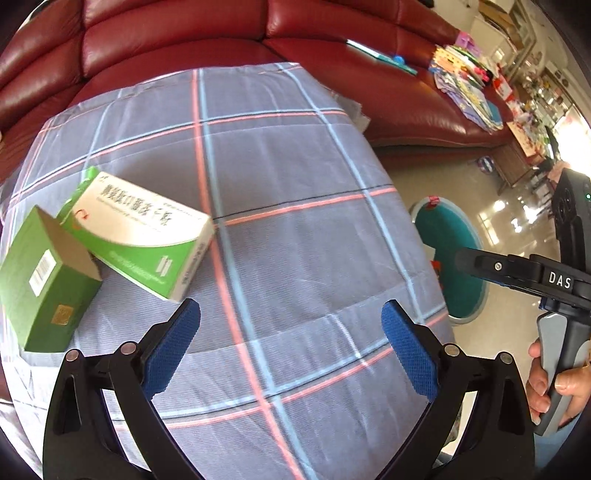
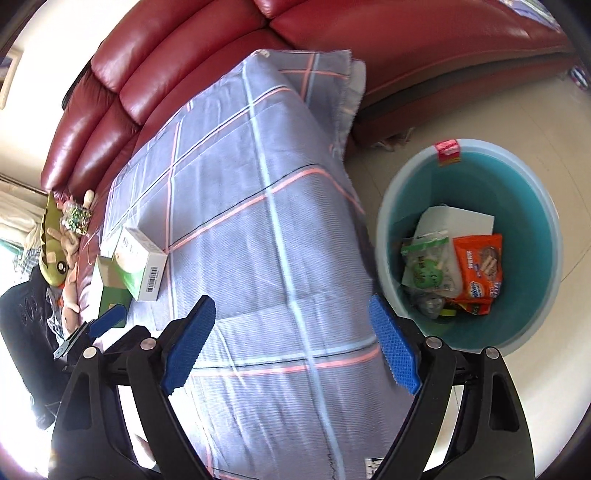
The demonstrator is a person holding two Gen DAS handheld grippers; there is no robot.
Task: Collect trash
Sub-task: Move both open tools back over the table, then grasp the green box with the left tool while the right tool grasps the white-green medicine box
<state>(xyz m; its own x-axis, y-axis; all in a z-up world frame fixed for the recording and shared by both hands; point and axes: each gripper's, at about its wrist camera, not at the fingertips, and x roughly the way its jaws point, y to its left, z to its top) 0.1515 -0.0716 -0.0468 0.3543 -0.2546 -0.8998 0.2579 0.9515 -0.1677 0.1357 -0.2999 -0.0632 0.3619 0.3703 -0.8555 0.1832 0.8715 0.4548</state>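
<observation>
Left wrist view: left gripper (image 1: 290,349) fingers spread, nothing between them, over plaid cloth (image 1: 295,221) on the tabletop.
Boxes: white-green box (image 1: 147,236) leans on green box (image 1: 44,284), top flap open; both ahead-left of the fingers, white-green box corner just beside left pad (image 1: 173,350).
Writing: white-green box has printed text, too blurred to read; barcode on green box; "DAS" on right gripper (image 1: 517,273) body, held by hand (image 1: 557,387).
Right wrist view: right gripper (image 2: 291,347) fingers spread, empty, above cloth (image 2: 258,240).
Only here: bin (image 2: 535,206) contents – orange snack bag (image 2: 480,273), green-white wrapper (image 2: 428,266), white sheet (image 2: 461,219); bag print unreadable. Red sticker (image 2: 447,150) on rim. Plush toys (image 2: 59,251) on sofa (image 2: 166,74).
Only left: bin (image 1: 454,258) inside hidden; clutter (image 1: 465,88) far along sofa (image 1: 184,33).
Bin position: floor, right of tabletop, just ahead-right of right fingers.
Boxes from right: far left, well apart from right fingers, near left gripper tip (image 2: 107,318).
</observation>
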